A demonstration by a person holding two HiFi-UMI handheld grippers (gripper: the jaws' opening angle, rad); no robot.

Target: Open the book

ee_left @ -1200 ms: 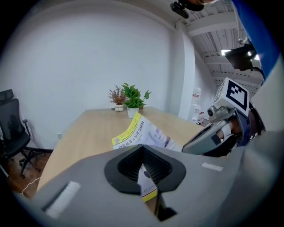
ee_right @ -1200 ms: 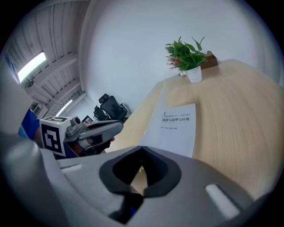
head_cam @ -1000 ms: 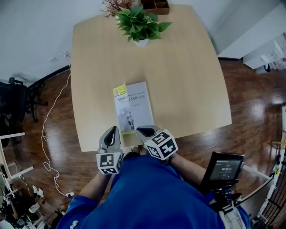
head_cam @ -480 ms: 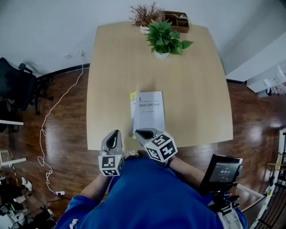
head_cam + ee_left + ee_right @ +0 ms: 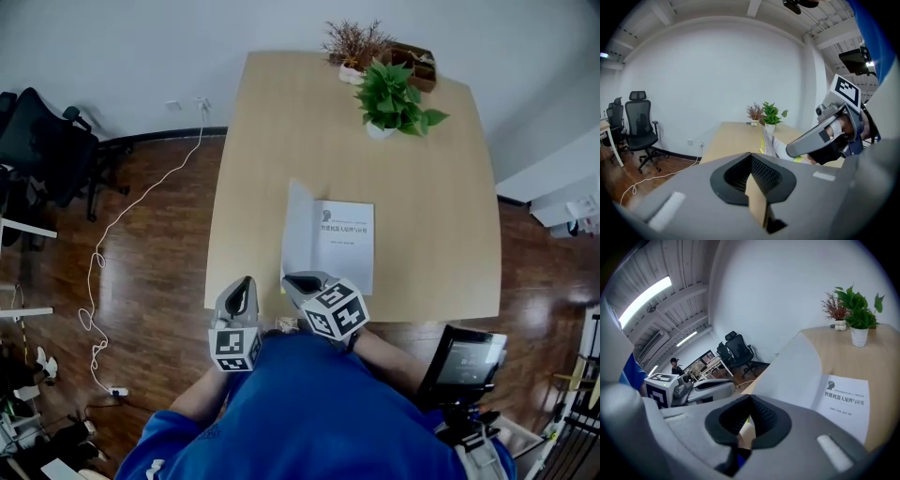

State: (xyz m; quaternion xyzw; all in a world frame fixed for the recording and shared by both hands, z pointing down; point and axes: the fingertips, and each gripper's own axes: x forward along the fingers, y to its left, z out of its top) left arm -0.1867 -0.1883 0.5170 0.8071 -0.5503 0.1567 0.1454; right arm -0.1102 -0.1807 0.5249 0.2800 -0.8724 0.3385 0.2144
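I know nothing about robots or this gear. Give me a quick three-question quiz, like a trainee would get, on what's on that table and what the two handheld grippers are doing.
1. Which part of the book stands lifted off its pages?
A the front cover
B the back cover
C none, it lies shut
2. True or false: the left gripper is gripping the book.
3. Fill in: at the far end of the table, beyond the book, stands a green potted ____.

Key
1. A. The shut right gripper pinches it at its near edge.
2. False. Its jaws are together with nothing between them.
3. plant
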